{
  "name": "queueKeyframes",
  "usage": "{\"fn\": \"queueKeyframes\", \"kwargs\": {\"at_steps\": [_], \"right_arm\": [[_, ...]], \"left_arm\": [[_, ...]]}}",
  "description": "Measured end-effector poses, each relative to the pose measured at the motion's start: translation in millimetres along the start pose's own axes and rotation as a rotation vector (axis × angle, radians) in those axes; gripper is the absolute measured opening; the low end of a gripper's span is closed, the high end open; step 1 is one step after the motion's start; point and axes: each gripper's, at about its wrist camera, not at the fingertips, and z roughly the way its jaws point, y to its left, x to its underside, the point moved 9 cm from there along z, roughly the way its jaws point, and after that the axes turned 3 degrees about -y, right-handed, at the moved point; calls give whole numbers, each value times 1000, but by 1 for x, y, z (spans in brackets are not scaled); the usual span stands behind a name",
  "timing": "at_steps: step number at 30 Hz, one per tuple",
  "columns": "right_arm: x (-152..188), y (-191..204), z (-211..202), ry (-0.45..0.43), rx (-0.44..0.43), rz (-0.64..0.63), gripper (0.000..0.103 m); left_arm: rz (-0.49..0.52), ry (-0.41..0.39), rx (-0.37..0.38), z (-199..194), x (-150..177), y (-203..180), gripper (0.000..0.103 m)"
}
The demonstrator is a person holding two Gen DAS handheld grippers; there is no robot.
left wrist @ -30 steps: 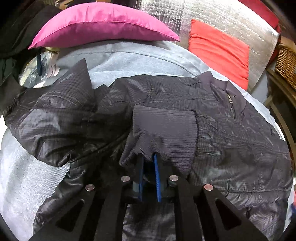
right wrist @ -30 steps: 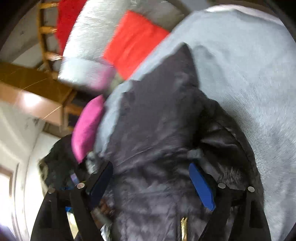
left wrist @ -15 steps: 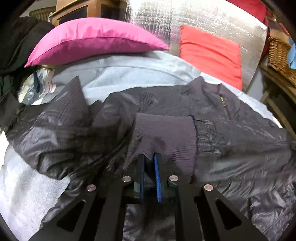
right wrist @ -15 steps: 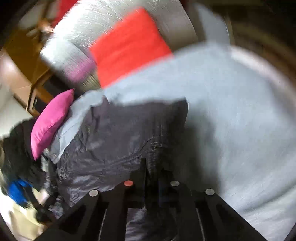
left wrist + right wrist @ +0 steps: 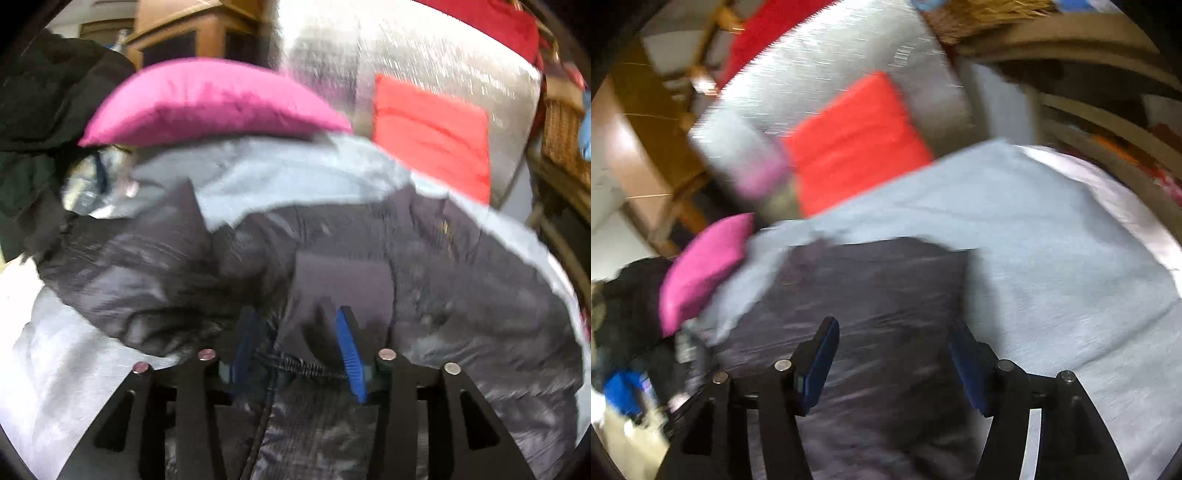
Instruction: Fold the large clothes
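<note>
A large dark quilted jacket (image 5: 461, 295) lies spread on a grey bed cover (image 5: 280, 177). Its ribbed sleeve cuff (image 5: 343, 280) rests on the jacket's middle, just ahead of my left gripper (image 5: 295, 332), whose blue-padded jaws stand open with nothing between them. In the right wrist view the jacket (image 5: 871, 295) lies below my right gripper (image 5: 894, 354), which is open and holds nothing. Both views are motion-blurred.
A pink pillow (image 5: 207, 103) and a red cushion (image 5: 428, 133) lean at the bed's head against a silver foil panel (image 5: 424, 51). Dark clothes (image 5: 40, 122) pile at the left. A wicker basket (image 5: 565, 136) stands right. Grey cover (image 5: 1052, 251) stretches right of the jacket.
My left gripper has opened and let go of the sleeve cuff, which now lies on the jacket. My right gripper, shut half a second ago, has opened and released the jacket.
</note>
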Motion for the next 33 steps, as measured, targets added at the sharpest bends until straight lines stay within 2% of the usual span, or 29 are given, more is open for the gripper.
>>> {"fn": "queueKeyframes", "kwargs": {"at_steps": [2,6,8,9,10,11,14,16,19,21,23,24,26,27,28,29,30,33], "right_arm": [[19,5,5,56,-42,-15,65],[59,-31,41,187,18,59,66],[62,-36,46,166,4,55,66],[62,-35,46,166,9,43,66],[63,-35,45,167,13,33,66],[63,-35,45,170,19,15,66],[64,-31,46,181,27,-8,66],[58,-28,40,184,48,-10,66],[34,-8,28,96,20,-23,66],[16,-2,26,51,18,-24,67],[4,-7,39,41,51,-7,71],[4,-16,49,56,82,3,71],[20,-40,74,136,138,37,71],[31,-52,85,183,145,58,71],[31,-52,84,162,144,42,71],[28,-48,79,147,161,20,71],[26,-43,75,151,167,23,71],[13,-19,50,95,119,7,71]], "left_arm": [[-7,-27,16,-12,-6,-6,56],[71,-47,43,-16,-11,-30,58],[128,4,28,4,-3,-42,58],[156,54,2,18,6,-43,58],[192,144,-34,38,22,-43,61],[199,191,-28,49,32,-44,62],[201,155,-36,41,27,-44,63],[199,90,-37,23,12,-44,63],[201,4,-12,5,-9,-54,63],[219,9,5,6,-12,-65,63],[246,54,-1,19,-2,-72,64],[252,80,-11,25,5,-73,64],[252,212,-24,52,33,-70,65],[256,221,-19,57,37,-70,66],[279,178,-28,54,34,-70,68],[296,180,-31,51,33,-71,68],[291,182,-21,48,32,-71,68],[229,124,3,28,17,-60,68]]}}
